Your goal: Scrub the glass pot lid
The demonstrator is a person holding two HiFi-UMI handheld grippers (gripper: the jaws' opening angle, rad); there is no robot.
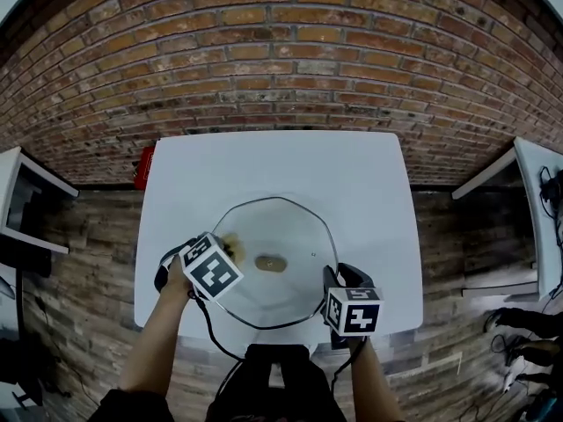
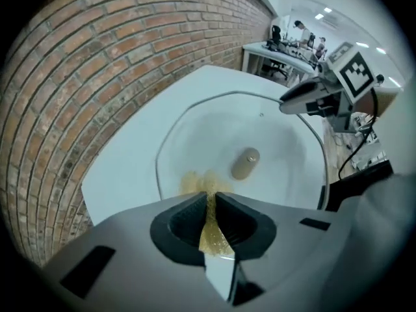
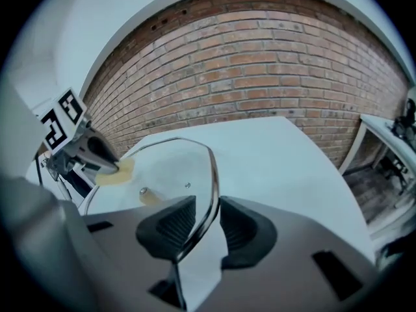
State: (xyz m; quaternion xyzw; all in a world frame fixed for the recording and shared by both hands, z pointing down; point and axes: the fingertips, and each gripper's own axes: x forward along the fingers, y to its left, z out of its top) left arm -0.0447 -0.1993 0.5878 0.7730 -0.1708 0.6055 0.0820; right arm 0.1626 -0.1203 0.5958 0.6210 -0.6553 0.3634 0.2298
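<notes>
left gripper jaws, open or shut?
Shut: the left gripper clamps the yellow sponge between its pads, against the glass lid.

Bright, even overhead light; faint shadows. Table (image 1: 264,161) near washed out. Strong fisheye bend, black corners. Gripper views: foreground soft.

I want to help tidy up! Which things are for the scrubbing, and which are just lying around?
For the scrubbing: glass pot lid, yellow scrub pad, left gripper pinching the pad, right gripper clamping the lid's rim, white table underneath.

Just lying around: red object beside the table's far left corner, side desk at the right.
</notes>
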